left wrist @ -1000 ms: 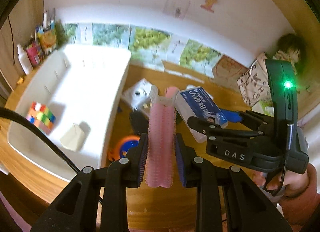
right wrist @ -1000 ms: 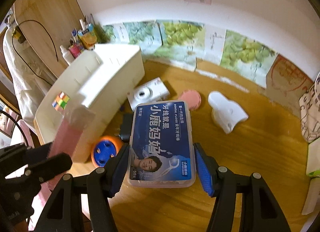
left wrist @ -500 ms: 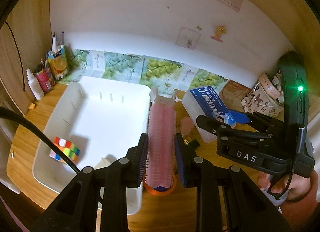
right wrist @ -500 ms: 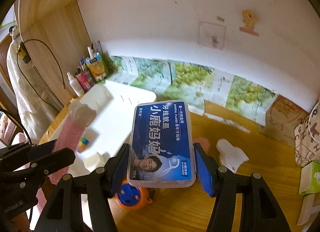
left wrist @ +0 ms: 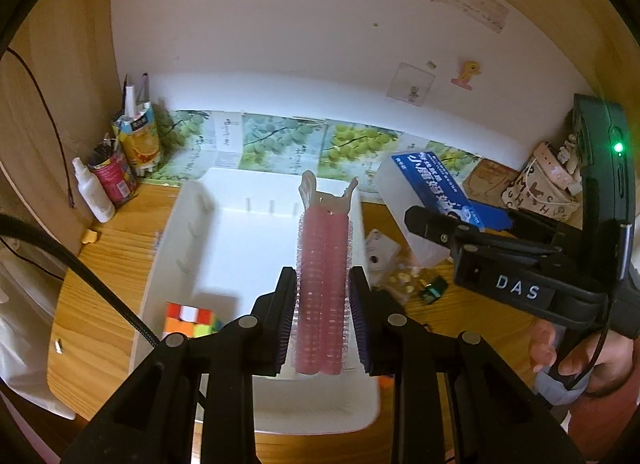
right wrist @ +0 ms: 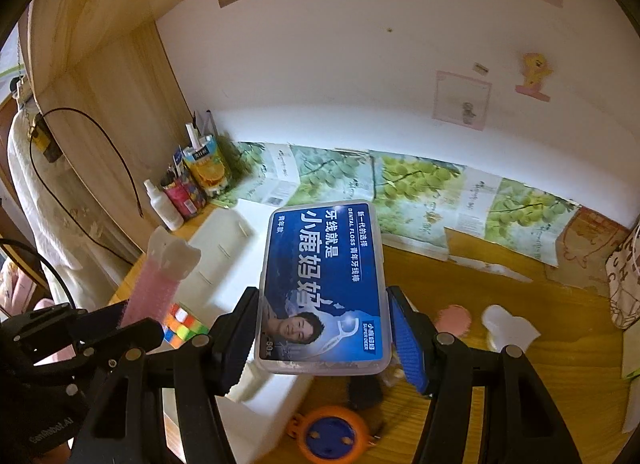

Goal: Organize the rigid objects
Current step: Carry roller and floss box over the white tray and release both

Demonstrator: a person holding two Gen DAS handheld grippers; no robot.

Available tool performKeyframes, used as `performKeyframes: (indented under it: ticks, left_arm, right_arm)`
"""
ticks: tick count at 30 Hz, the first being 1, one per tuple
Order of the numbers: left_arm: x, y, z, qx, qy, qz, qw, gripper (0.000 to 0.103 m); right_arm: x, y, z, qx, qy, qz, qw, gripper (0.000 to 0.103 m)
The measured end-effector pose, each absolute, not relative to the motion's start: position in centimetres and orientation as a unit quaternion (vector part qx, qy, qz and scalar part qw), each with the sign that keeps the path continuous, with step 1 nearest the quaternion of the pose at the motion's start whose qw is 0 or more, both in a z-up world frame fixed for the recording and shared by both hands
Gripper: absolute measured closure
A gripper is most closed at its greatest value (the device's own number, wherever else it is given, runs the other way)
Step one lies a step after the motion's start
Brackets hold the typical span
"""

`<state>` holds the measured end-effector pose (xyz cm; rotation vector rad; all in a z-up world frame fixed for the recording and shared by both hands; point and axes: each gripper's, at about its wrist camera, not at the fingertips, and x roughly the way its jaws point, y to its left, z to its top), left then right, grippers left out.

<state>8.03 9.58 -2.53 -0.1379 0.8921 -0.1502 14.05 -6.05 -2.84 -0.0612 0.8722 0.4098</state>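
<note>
Since a second ago, both carried up and over from the cluttered desk toward the white bin (left wrist: 192,224), now filling the middle of the left view under the load. Left gripper (left wrist: 322,318) clamped tight on a pink hair roller clip (left wrist: 322,284), pointing away from the camera, above the bin's near right part. Right gripper (right wrist: 322,330) closed on a clear box of dental floss (right wrist: 322,284) with a blue label, held over the bin's right edge. Only in the left view: the bin's whole floor, a bare hand (left wrist: 576,356) on the right gripper's handle with its green light, and a small white camera-like item (left wrist: 378,252) just right of the bin. Only in the right view: an orange and blue round thing (right wrist: 330,434) on the desk below the box, a pink disc (right wrist: 454,316) and a white scoop-shaped piece (right wrist: 506,328) well to the right. Inside the bin, a colourful puzzle cube (left wrist: 188,318) at the near left corner, partly hidden behind the left gripper; whether anything else lies there, not clear. Small bits beside the bin's right wall blurred and hard to name. Bottles and cartons (left wrist: 120,168) crowded at the far left corner of the desk (left wrist: 96,264).
</note>
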Motion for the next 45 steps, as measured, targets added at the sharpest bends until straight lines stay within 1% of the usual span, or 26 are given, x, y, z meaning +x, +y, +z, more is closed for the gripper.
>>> performKeyframes:
  ticks: [10,18,27,29,30,32,33,35,38,42,45]
  left_arm:
    - [8.7,14.0,-4.8,-0.061,0.457,-0.075,0.884,0.074]
    - [9.2,15.4,-7.2,-0.039,0.494,-0.08,0.865,0.073]
    - [9.7,16.2,-7.9,-0.023,0.5,-0.08,0.862,0.072]
    - [9.9,16.2,-7.9,-0.019,0.498,-0.08,0.863,0.06]
    - [9.9,16.2,-7.8,-0.016,0.496,-0.079,0.865,0.057]
    - [9.8,16.1,-7.6,-0.013,0.489,-0.08,0.869,0.044]
    - [9.8,16.1,-7.4,-0.013,0.486,-0.081,0.87,0.041]
    - [9.6,16.0,-7.1,-0.017,0.478,-0.084,0.874,0.033]
    - [9.3,15.6,-6.7,-0.018,0.469,-0.09,0.879,0.028]
    - [8.7,15.0,-6.2,-0.025,0.457,-0.097,0.884,0.027]
    - [8.0,14.5,-5.5,-0.037,0.442,-0.102,0.891,0.024]
  right_arm:
    - [14.7,-1.5,-4.2,-0.01,0.427,0.197,0.882,0.04]
    - [14.9,0.6,-6.3,0.012,0.448,0.193,0.873,0.04]
    - [14.9,1.4,-8.1,0.047,0.467,0.19,0.862,0.04]
    - [14.9,1.3,-8.0,0.051,0.461,0.187,0.866,0.039]
    - [14.8,1.1,-8.0,0.054,0.459,0.185,0.867,0.039]
    - [14.7,0.9,-7.8,0.054,0.452,0.182,0.871,0.037]
    - [14.6,0.8,-7.6,0.052,0.449,0.181,0.874,0.033]
    - [14.5,0.6,-7.4,0.052,0.444,0.181,0.876,0.031]
    - [14.2,0.1,-7.1,0.056,0.438,0.181,0.879,0.031]
    - [13.8,-0.8,-6.8,0.058,0.427,0.181,0.884,0.03]
    - [13.5,-1.4,-6.5,0.057,0.419,0.182,0.888,0.03]
